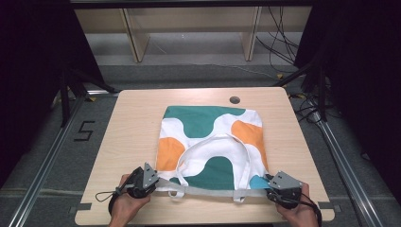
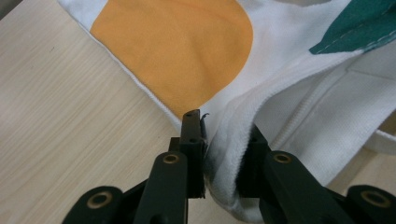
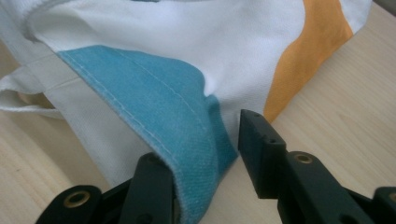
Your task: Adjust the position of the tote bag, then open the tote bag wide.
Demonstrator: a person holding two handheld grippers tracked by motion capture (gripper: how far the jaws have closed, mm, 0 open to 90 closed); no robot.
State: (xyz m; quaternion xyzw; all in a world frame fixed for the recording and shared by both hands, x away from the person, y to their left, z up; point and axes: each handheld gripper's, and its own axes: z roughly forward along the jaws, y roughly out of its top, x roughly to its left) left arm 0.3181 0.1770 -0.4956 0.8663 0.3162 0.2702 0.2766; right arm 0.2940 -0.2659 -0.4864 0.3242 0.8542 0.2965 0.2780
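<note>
- The bag point(image 1: 213, 142) lies flat in the middle of the table point(image 1: 132, 127), its open rim at the near edge, its two white handles point(image 1: 215, 144) folded back over the cloth.
- It is printed with green, orange and blue patches on white; no brand or label can be read on it.
- A "5" point(image 1: 84, 131) is marked on the floor left of the table.
- The left gripper point(image 1: 153, 182) is at the bag's near left corner; in the left gripper view point(image 2: 223, 154) the white rim is bunched between both jaws, which pinch it.
- The right gripper point(image 1: 269, 187) is at the near right corner. In the right gripper view point(image 3: 210, 154) the blue corner drapes over one jaw; the other stands clear, so the grip is released.
</note>
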